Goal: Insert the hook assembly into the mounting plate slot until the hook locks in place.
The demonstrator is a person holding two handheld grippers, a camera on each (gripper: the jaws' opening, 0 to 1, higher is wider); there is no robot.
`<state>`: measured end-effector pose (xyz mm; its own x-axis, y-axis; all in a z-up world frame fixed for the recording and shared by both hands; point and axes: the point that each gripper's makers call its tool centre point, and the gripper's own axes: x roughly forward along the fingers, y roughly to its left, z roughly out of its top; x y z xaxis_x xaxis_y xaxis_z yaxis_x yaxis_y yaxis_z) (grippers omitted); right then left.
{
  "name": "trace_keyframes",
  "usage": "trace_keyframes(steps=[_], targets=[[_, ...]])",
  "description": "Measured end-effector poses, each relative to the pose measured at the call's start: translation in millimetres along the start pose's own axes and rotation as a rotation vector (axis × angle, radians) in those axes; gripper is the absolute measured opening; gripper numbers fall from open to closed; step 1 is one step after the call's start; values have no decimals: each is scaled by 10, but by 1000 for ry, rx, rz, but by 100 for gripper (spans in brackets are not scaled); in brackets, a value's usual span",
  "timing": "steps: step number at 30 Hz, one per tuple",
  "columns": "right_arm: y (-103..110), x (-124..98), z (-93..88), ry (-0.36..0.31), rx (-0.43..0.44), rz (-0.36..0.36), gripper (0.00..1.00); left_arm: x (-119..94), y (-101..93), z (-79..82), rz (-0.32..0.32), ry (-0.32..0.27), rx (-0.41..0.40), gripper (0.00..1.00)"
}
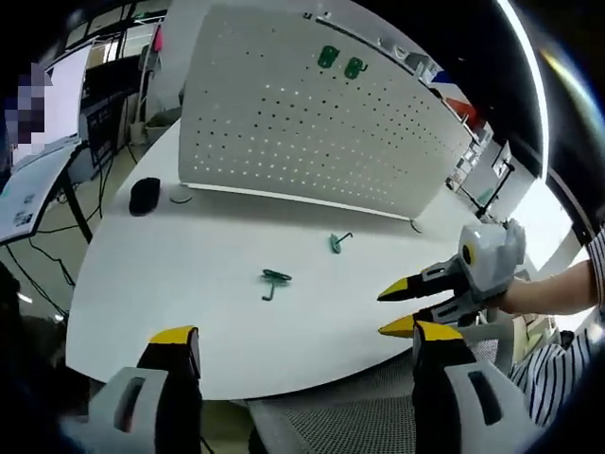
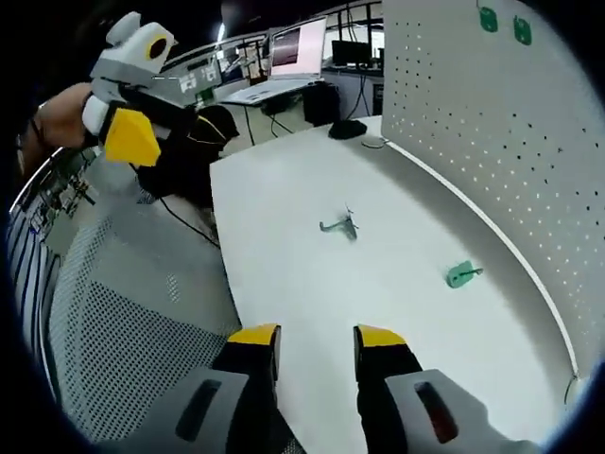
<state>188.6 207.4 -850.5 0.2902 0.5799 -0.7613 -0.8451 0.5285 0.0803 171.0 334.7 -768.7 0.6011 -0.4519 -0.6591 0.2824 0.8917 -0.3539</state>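
Two green hook assemblies lie on the white table: one (image 1: 274, 281) (image 2: 341, 225) near the middle, the other (image 1: 337, 241) (image 2: 461, 273) closer to the white perforated mounting plate (image 1: 312, 113) (image 2: 492, 123) standing upright at the table's back. Two green hooks (image 1: 339, 61) (image 2: 501, 24) hang high on that plate. My left gripper (image 1: 302, 342) stands open at the table's near edge, empty. My right gripper (image 2: 317, 336) (image 1: 402, 307) is open too, empty, hovering over the table's edge at the right of the left gripper view.
A black mouse (image 1: 145, 195) (image 2: 346, 129) and a cable lie at the table's far left end. A mesh chair (image 2: 132, 331) stands beside the table. Desks with monitors (image 2: 293, 52) fill the background. A person's striped sleeve (image 1: 567, 359) shows at the right.
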Motion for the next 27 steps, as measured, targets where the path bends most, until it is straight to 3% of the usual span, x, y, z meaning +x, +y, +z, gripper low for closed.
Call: trace_keyframes(steps=[10,19,22,27], targets=[[-188,473,328,-16,12,24,25,45,82,-52,8,12,-18,95],[-285,787,475,-1,8,47,23,65,131,-72,16,17,-44,95],[-331,885,572,-21,-37,50,19,74,177,-84,24,18,-55,95],[-395,1044,575,12,-53,63,19,68,221,-119,34,20,-71,95]])
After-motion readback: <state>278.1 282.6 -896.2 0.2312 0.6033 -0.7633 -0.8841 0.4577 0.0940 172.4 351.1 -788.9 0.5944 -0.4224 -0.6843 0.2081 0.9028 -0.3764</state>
